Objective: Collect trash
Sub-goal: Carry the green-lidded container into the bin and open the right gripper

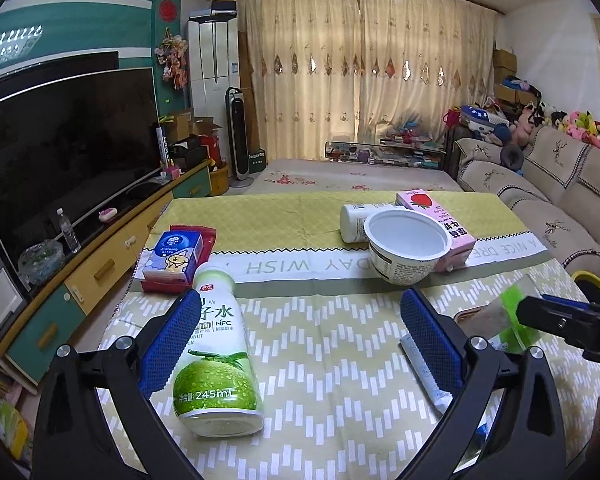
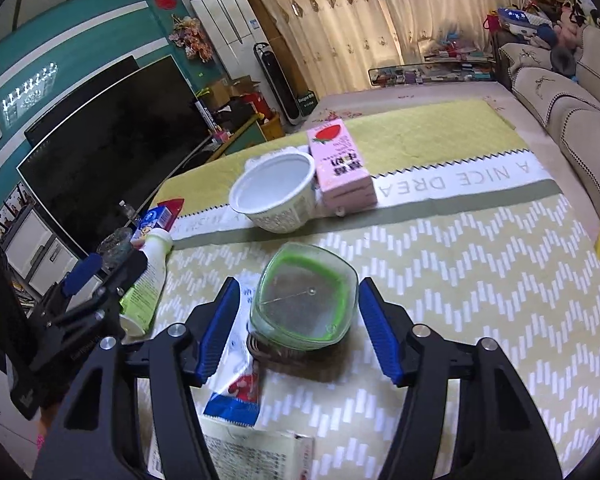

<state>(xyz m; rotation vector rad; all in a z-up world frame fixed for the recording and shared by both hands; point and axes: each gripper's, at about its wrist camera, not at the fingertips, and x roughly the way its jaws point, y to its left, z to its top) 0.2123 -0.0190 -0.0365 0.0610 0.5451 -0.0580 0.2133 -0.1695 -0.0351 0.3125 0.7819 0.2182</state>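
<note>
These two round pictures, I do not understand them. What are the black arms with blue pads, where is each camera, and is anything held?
No robot is here: a person holds a two-finger tool in each hand, and each tool carries a wide-angle camera looking along its fingers. The left gripper is seen from its own camera; its blue fingers stand open, beside a lying coconut water bottle. The right gripper is open around a clear cup with a green rim, not closed on it. On the patterned tablecloth also stand a white tub and a pink strawberry milk carton. Nothing is held.
</note>
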